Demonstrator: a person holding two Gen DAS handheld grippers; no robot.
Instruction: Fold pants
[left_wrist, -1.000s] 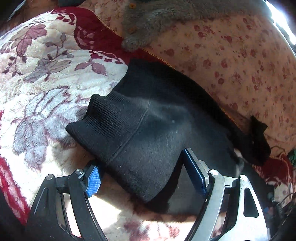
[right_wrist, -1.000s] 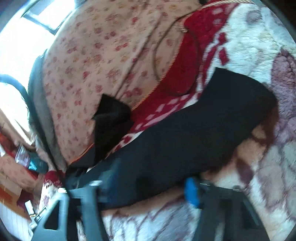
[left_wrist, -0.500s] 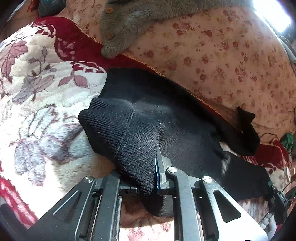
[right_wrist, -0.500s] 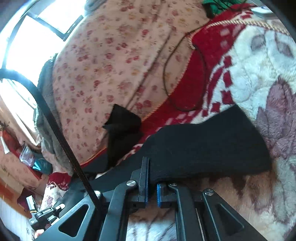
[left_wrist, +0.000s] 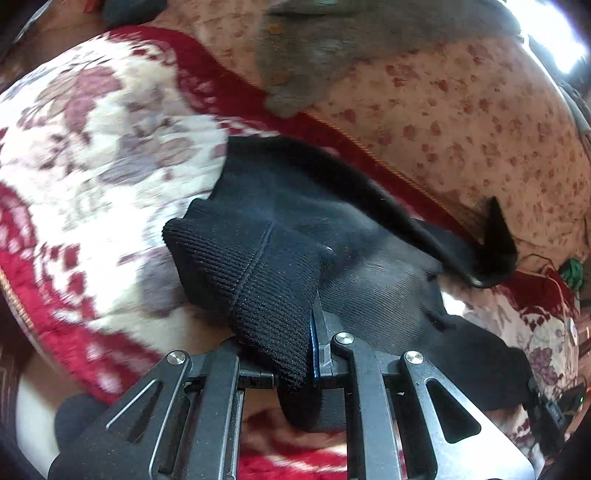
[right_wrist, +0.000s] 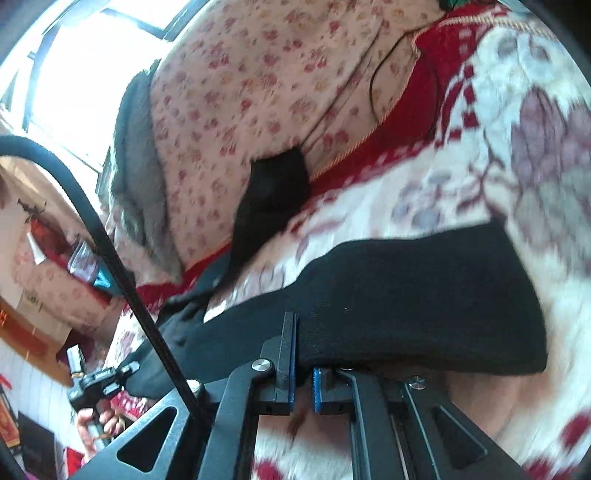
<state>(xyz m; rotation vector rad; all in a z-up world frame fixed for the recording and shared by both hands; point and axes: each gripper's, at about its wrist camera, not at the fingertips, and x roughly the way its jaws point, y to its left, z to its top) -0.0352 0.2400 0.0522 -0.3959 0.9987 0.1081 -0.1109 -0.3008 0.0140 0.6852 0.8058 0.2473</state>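
Note:
Black knit pants lie on a white and red flowered blanket. My left gripper is shut on the pants' ribbed waistband and holds that edge lifted off the blanket. My right gripper is shut on the lower leg end of the same pants, also lifted a little. One black leg tip trails up against the flowered quilt behind. The left gripper and the hand holding it show at the lower left of the right wrist view.
A pink flowered quilt rises behind the blanket, with a grey fleece garment draped on it. A thin black cable lies on the quilt and blanket edge. A bright window is at the far left.
Both grippers went from open around the pants' edges to shut on them. Both have since lifted the fabric and drawn it toward me; the views are blurred by motion.

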